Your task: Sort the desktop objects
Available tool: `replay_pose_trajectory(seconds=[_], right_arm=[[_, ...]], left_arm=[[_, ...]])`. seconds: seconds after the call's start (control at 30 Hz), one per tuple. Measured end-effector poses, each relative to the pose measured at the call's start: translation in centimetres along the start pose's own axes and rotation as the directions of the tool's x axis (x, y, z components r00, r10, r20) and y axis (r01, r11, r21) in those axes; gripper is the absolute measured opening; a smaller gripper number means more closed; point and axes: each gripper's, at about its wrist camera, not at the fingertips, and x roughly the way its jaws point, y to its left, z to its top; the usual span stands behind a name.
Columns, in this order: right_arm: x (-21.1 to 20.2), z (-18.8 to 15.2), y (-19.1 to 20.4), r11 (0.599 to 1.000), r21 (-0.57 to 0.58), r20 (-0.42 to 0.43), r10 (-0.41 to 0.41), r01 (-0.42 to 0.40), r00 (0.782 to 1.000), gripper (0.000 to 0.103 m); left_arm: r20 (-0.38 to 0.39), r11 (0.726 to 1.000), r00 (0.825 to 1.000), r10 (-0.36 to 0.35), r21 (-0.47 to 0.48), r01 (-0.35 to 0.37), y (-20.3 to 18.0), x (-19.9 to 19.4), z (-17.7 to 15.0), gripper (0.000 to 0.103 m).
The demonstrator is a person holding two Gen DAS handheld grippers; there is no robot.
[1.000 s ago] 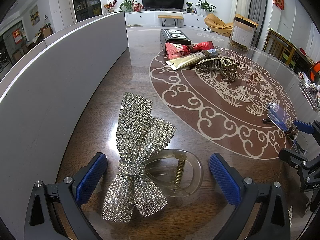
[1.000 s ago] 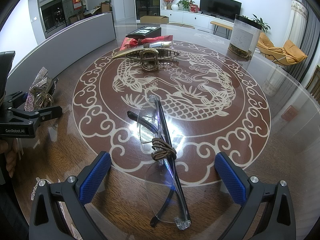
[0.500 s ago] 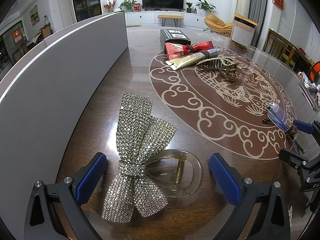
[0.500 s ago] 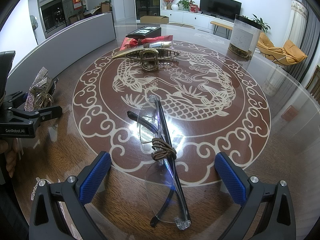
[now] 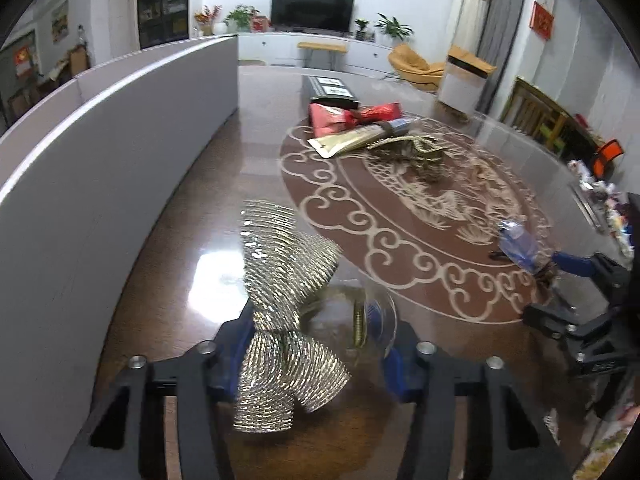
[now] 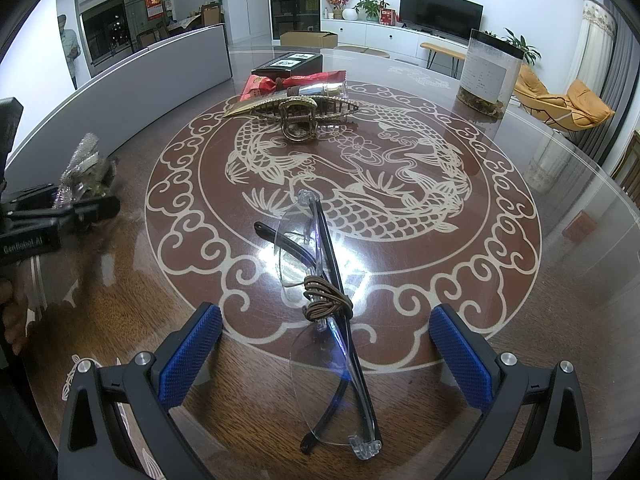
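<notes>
Bow hair clip (image 5: 288, 300) on table (image 5: 208, 184) beside wall panel (image 5: 100, 152), glasses (image 6: 328, 300) before claw clip (image 6: 300, 116), box (image 6: 288, 65) behind.

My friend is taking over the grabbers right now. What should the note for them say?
Left gripper: its jaws are closing around the sparkly bow hair clip, which sits between the blue pads; the picture is blurred, so check the grip before lifting.
Right gripper: open, holding nothing, hovering over the folded glasses that have a brown hair tie looped around them.
Farther back on the table: a gold claw clip, a gold tube, a red packet and a black box.
Done: nothing looks sorted yet.
Left: the bow clip, the glasses, then the rest.
</notes>
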Motion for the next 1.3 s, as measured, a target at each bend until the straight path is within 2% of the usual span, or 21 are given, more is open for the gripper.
replay_pose_trajectory(seconds=[0.13,0.3,0.4,0.43,0.47,0.5,0.57,0.6,0.7,0.8,0.83,0.97,1.13,1.23,1.3], right_arm=[[0.0,0.0,0.0,1.0,0.0,0.0,0.0,0.0,1.0,0.103],[0.0,0.1,0.0,1.0,0.0,0.002,0.003,-0.003,1.0,0.103],[-0.3,0.5,-0.3,0.998,-0.039,-0.025,0.054,-0.055,0.998,0.103],[-0.5,0.6,-0.8,0.996,-0.025,-0.027,0.088,-0.089,0.996,0.097],[-0.9,0.7,-1.4,0.992,-0.005,-0.025,0.124,-0.124,0.992,0.085],[-1.0,0.9,-1.7,0.99,0.001,-0.029,0.142,-0.142,0.989,0.079],[-1.0,1.6,-1.8,0.984,-0.025,-0.067,0.176,-0.178,0.982,0.064],[-0.9,2.0,-1.6,0.982,-0.041,-0.084,0.181,-0.185,0.98,0.06],[-0.8,2.4,-0.6,0.978,-0.092,-0.114,0.176,-0.186,0.978,0.03],[-1.3,2.5,0.1,0.976,-0.132,-0.128,0.158,-0.175,0.979,0.023],[-1.8,2.6,0.2,0.976,-0.133,-0.123,0.156,-0.172,0.98,0.016],[-4.1,3.8,0.1,0.98,-0.106,-0.086,0.161,-0.17,0.983,0.015],[-6.6,7.2,1.0,0.978,-0.115,-0.033,0.17,-0.172,0.985,0.015],[-8.6,10.5,3.4,0.967,-0.151,0.014,0.21,-0.206,0.978,0.015],[-9.7,13.3,6.1,0.952,-0.181,0.046,0.26,-0.248,0.964,0.015]], left_arm=[[-0.014,0.999,0.999,-0.039,0.024,0.039,-0.6,-0.6,-0.3,0.051],[-0.009,0.997,1.0,-0.007,0.073,0.007,-1.8,-1.7,-0.6,0.051],[-0.006,0.998,1.0,0.007,0.063,-0.006,-1.5,-2.4,-0.6,0.051],[-0.005,0.999,1.0,0.007,0.054,-0.007,-1.3,-2.7,-0.6,0.051],[-0.003,0.999,1.0,0.007,0.041,-0.007,-1.1,-3.0,-0.7,0.051],[-0.002,0.999,1.0,0.006,0.034,-0.006,-0.9,-3.1,-0.8,0.051],[0.002,1.0,1.0,0.003,0.021,-0.003,-0.7,-3.4,-0.9,0.051],[0.004,1.0,1.0,0.004,0.019,-0.004,-0.6,-3.5,-0.9,0.051],[0.014,1.0,1.0,0.003,0.02,-0.004,-0.7,-4.3,-1.1,0.051],[0.027,1.0,1.0,-0.003,0.018,0.003,-0.8,-5.5,-1.3,0.051],[0.035,1.0,0.999,-0.01,0.012,0.01,-0.6,-6.2,-1.3,0.051],[0.058,1.0,0.998,-0.024,-0.017,0.025,0.3,-8.2,-1.0,0.051],[0.123,0.998,0.992,-0.02,-0.059,0.027,3.0,-12.6,0.2,0.051],[0.16,0.996,0.987,0.008,-0.091,0.006,5.9,-15.5,1.3,0.051],[0.181,0.992,0.983,0.038,-0.126,-0.016,8.7,-17.5,2.0,0.051]])
